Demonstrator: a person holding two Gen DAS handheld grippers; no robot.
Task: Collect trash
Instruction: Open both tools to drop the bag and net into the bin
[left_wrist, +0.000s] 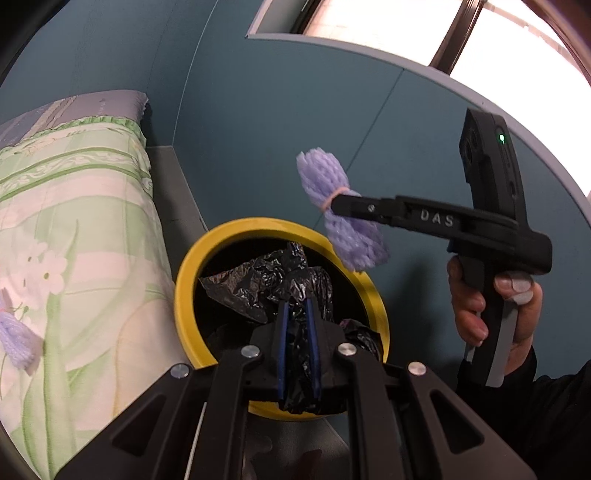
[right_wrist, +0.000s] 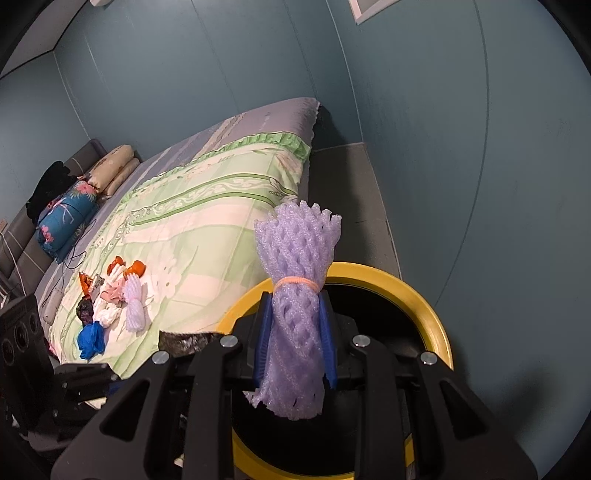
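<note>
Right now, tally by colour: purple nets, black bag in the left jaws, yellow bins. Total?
Purple nets: 2, held net and bed net
Black bag: 1
Yellow bin: 1
Total: 4

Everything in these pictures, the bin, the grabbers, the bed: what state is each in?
Yellow bin: open-topped, black bag crumpled inside.
Left gripper: shut on the black bag.
Right gripper: shut on a purple foam net, held over the bin.
Foam net: bunched, tied with a rubber band.
Bed: trash pile lying on it.
</note>
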